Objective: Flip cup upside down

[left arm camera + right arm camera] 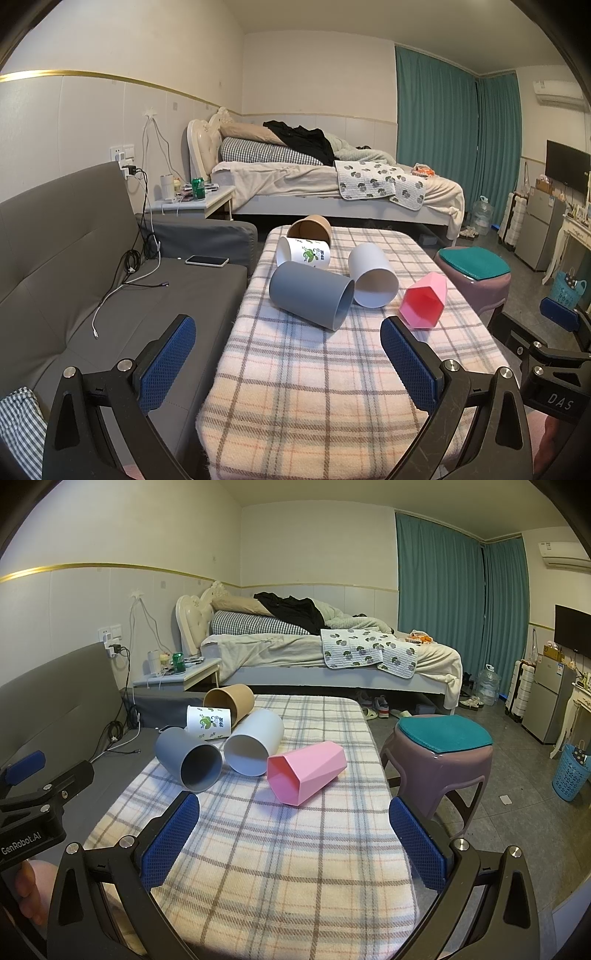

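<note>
Several cups lie on their sides on a plaid-covered table. A grey cup, a plain white cup and a pink faceted cup lie nearest. A white cup with a green print and a brown paper cup lie behind. My left gripper is open and empty, short of the grey cup. My right gripper is open and empty, just short of the pink cup.
A grey sofa with a phone and cables is left of the table. A purple stool with a teal cushion stands right of it. A bed and a nightstand are behind.
</note>
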### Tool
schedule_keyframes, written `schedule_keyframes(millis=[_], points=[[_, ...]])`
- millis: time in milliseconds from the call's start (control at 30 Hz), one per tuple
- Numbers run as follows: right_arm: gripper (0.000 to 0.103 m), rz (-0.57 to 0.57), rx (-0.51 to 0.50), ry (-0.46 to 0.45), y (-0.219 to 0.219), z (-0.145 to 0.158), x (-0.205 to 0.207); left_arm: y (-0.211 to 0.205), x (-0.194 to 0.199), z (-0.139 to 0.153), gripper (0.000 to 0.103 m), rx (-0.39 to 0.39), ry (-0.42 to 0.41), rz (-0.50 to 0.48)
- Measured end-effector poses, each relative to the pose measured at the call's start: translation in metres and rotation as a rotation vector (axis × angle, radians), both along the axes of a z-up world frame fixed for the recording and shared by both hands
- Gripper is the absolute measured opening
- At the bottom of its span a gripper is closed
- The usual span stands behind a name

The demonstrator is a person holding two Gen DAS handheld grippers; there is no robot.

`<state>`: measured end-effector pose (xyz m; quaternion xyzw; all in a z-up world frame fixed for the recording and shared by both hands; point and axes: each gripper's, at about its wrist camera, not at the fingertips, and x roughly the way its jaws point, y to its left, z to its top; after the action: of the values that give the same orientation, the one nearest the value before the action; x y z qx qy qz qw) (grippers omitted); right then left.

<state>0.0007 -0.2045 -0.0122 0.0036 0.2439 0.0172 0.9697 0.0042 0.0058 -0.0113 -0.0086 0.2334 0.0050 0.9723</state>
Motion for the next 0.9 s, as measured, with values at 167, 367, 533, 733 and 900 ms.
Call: schedule_keyframes(millis=[167, 367, 533, 733, 900], points=[[0.103, 0.005, 0.004, 0.001, 0.000, -0.002, -0.001, 0.000, 0.000, 0.000, 0.103, 0.001, 0.000, 0.000], [0.103, 0.006, 0.004, 0.001, 0.000, -0.002, -0.001, -0.001, 0.000, 0.000, 0.103, 0.001, 0.000, 0.001], [0.103, 0.012, 0.002, 0.003, 0.002, -0.007, 0.000, -0.001, 0.000, 0.000, 0.103, -0.001, 0.003, 0.002], [0.103, 0.056, -0.019, 0.015, 0.009, 0.000, 0.006, 0.006, 0.003, 0.006, 0.103, 0.015, 0.027, 0.042], [0.103, 0.172, -0.056, 0.047, 0.027, 0.007, 0.029, 0.026, 0.018, 0.008, 0.103, -0.002, 0.063, 0.093]])
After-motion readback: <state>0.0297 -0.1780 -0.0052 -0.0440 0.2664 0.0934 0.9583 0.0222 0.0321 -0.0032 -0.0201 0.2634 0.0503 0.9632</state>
